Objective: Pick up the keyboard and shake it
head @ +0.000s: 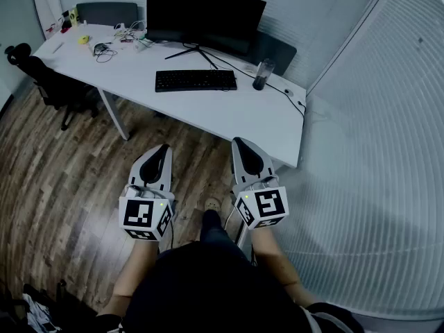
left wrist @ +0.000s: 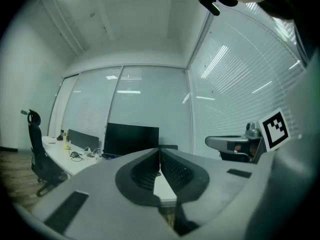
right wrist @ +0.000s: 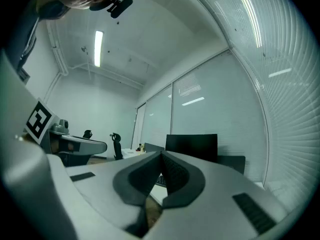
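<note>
I hold two grippers side by side above a wooden floor [head: 62,165], short of the near long edge of a white desk [head: 229,116]. Both point toward the desk.

My left gripper [head: 164,147] has its two dark ribbed fingers pressed fully together, with nothing between them. My right gripper [head: 240,143] is the same: fingers closed tip to tip and empty. Each carries a cube with black and white square markers at its rear, near my hands.

The keyboard [head: 195,80] lies flat on the desk, roughly mid-desk, well apart from both grippers. It is a full-width black slab with dark keys, a long low rectangle, its long side running roughly along the desk's length. Neither gripper touches it.

At the back of the desk, just behind the keyboard, stands a wide black monitor [head: 205,16] on a splayed stand, its screen dark. A dark tumbler [head: 261,74] stands on the desk just beside the keyboard's right end. Small items and loose cables lie toward the desk's far left end. A black office chair [head: 38,78] sits on the floor near that left end.
</note>
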Available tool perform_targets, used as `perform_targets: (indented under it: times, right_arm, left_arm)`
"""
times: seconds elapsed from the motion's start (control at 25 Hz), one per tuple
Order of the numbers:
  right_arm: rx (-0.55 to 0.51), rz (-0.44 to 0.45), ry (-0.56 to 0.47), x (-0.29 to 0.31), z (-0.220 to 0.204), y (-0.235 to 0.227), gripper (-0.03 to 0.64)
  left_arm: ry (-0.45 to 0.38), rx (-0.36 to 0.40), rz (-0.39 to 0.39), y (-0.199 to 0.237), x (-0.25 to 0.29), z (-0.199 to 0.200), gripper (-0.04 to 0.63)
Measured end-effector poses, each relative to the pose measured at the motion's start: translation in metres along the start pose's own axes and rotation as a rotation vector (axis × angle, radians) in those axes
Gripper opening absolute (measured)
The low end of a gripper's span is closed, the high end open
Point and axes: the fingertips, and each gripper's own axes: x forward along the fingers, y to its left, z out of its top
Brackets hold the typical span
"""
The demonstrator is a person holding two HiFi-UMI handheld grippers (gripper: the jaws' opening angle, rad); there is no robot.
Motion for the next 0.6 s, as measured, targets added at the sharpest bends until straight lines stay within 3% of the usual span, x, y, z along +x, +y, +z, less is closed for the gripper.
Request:
perform_targets:
  times: [0.6]
  right_arm:
    - [0.046,0.008,0.013,0.053,-0.024,-0.024,0.031]
  left_arm:
    - [0.006,-0.023,0.020,0.035,0.033,-0.018,0.029]
